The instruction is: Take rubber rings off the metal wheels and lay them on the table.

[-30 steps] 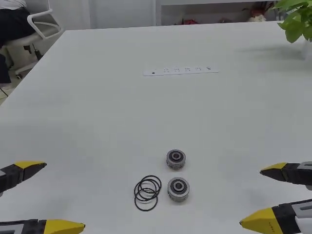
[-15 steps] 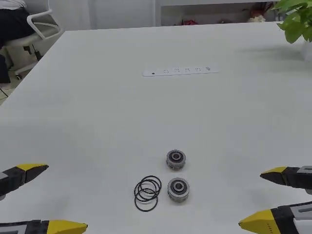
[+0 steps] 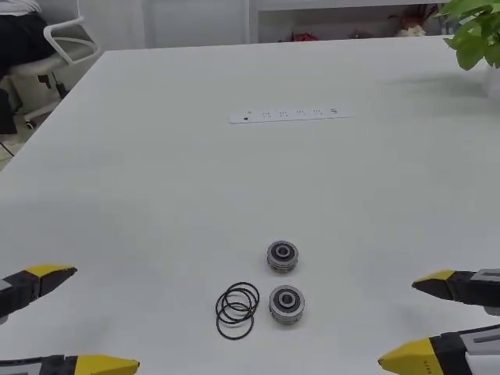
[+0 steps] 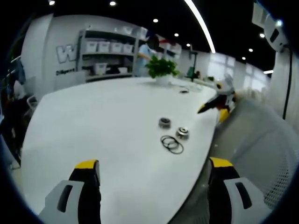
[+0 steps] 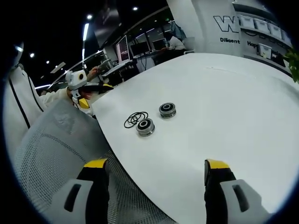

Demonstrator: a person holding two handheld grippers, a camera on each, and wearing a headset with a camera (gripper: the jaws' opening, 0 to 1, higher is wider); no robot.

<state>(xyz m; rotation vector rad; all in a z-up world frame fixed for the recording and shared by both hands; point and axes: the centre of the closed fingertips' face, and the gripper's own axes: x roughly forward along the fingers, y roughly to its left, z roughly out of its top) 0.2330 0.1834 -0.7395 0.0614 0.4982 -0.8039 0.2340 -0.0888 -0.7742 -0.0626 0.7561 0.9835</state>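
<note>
Both claws gape wide and empty, left gripper [image 3: 105,317] at 8 o'clock, right gripper [image 3: 397,323] at 4. The rubber rings [image 3: 236,309] lie at 9 o'clock, just beside the near wheel [image 3: 287,303].

White power strip [image 3: 289,114] (lying flat), leafy green plant [image 3: 473,31] far right, white chair [image 3: 78,51] far left

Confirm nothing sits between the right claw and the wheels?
Nothing visible does. Bare table runs from the right claw to the near wheel and the far wheel. The loose rubber rings lie on the wheels' other side, toward the left claw. Both claws are open.
</note>
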